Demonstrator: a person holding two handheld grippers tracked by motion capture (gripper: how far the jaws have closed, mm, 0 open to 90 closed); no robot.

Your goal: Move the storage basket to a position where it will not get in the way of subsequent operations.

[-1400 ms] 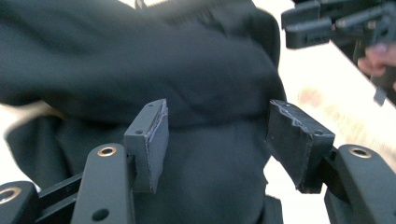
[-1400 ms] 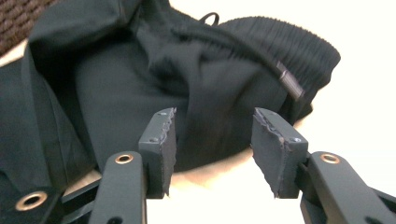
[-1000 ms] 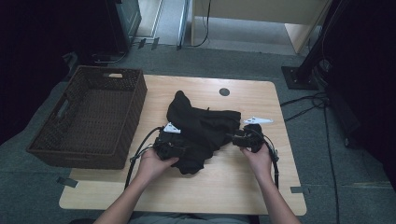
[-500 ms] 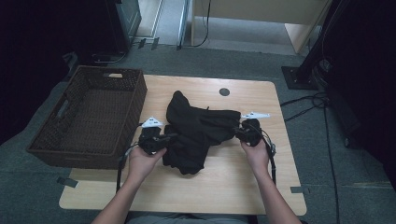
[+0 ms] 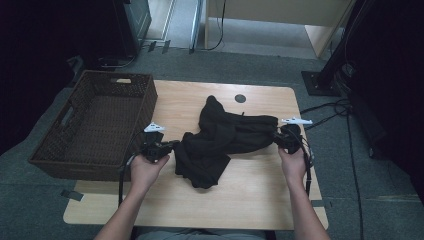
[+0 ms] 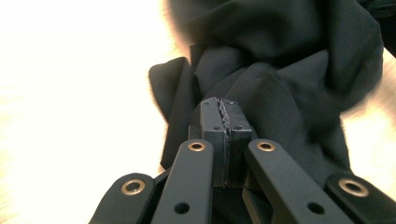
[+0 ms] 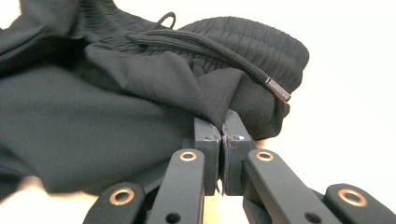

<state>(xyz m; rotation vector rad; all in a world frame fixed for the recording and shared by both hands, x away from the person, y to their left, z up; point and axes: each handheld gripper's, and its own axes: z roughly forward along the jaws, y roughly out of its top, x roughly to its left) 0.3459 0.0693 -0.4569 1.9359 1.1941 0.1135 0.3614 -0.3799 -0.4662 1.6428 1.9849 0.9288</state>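
- Shorts mid-frame on table, bunched.
- Left gripper and right gripper both clenched on cloth edges.
- Risk: thin pinch slips when pulled apart; drawstring may snag.

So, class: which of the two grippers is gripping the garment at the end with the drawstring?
The right gripper: its shut jaws pinch the black garment just below the elastic waistband, where the metal-tipped drawstring lies. The left gripper clamps plain fabric.
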